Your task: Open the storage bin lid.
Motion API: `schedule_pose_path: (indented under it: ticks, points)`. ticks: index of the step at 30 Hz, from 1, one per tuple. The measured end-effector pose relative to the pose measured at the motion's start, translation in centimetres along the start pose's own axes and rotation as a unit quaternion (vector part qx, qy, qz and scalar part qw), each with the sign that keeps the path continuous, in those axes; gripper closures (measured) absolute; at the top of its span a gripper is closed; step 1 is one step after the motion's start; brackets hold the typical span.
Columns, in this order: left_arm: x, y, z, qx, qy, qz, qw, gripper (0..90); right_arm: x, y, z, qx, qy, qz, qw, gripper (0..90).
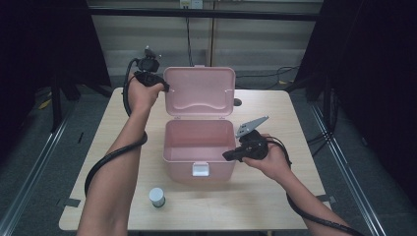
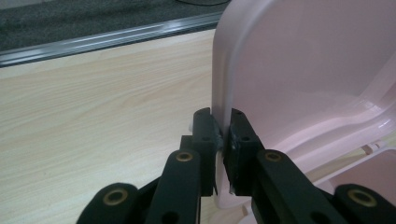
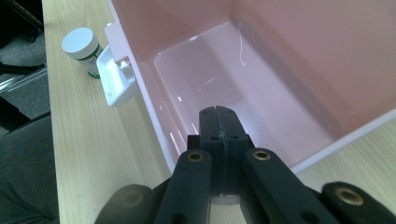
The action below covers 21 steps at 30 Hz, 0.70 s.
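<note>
On wooden table [image 1: 275, 196], open pink box [image 1: 196, 142].

High view: overhead, facing forward across worktop [image 1: 275, 196]. Gripper views: close along fingers; all share pink box [image 1: 198, 147] [image 2: 299, 70] [image 3: 261, 70], apparently.

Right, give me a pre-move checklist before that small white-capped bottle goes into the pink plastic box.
1. Pink plastic box open, its lid upright: ok.
2. Left tongs clamped on the lid's edge: ok.
3. Box interior free of other items: ok.
4. Small white-capped bottle upright on the wooden table, in front of the box: ok.
5. Right tongs open for the bottle: not ok, shut and empty at the box's rim.
</note>
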<state>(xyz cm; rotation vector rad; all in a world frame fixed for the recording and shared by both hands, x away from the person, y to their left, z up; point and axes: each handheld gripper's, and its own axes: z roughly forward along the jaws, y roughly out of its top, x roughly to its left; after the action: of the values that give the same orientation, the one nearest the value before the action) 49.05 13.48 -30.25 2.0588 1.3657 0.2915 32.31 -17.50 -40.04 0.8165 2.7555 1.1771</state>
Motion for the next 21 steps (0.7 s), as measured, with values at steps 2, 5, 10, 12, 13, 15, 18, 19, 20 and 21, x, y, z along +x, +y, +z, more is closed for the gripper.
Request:
schedule_pose_path:
  ticks: [2,5,10,12,13,15,18,19,20,21]
  points:
    - [0.1,0.0,0.2,0.002,-0.003,-0.002,1.0000,83.7,0.0,-0.1,0.1,0.002,0.001,-0.002,1.0000,90.0]
    - [0.3,0.0,0.5,0.005,0.001,-0.001,1.0000,83.6,0.0,-0.2,0.1,0.003,-0.001,-0.004,1.0000,90.0]
    - [0.4,0.0,0.9,0.006,0.002,-0.001,1.0000,83.2,0.1,-0.3,-0.1,0.005,-0.004,-0.003,1.0000,90.0]
    - [0.4,0.0,1.1,0.003,0.003,0.000,1.0000,83.0,0.2,-0.4,-0.1,0.003,-0.005,-0.002,1.0000,90.0]
    - [0.4,0.0,1.1,0.004,0.002,0.000,1.0000,83.0,0.2,-0.4,-0.1,0.003,-0.005,-0.004,1.0000,90.0]
    - [0.5,0.0,1.2,0.005,0.001,0.002,1.0000,82.8,0.2,-0.4,-0.1,0.000,-0.006,-0.005,1.0000,90.0]
    - [0.6,0.0,1.4,0.006,0.002,0.002,1.0000,82.7,0.2,-0.5,-0.1,-0.002,-0.005,-0.006,1.0000,90.0]
    - [0.6,0.0,1.4,0.007,0.004,0.003,1.0000,82.6,0.2,-0.5,-0.1,-0.003,-0.005,-0.005,1.0000,90.0]
    - [0.6,0.0,1.5,0.005,0.003,0.004,1.0000,82.4,0.2,-0.5,-0.1,-0.003,-0.005,-0.005,1.0000,90.0]
    - [0.6,0.0,1.6,0.007,0.005,0.007,0.9999,82.3,0.2,-0.5,-0.1,-0.003,-0.005,-0.004,1.0000,90.0]
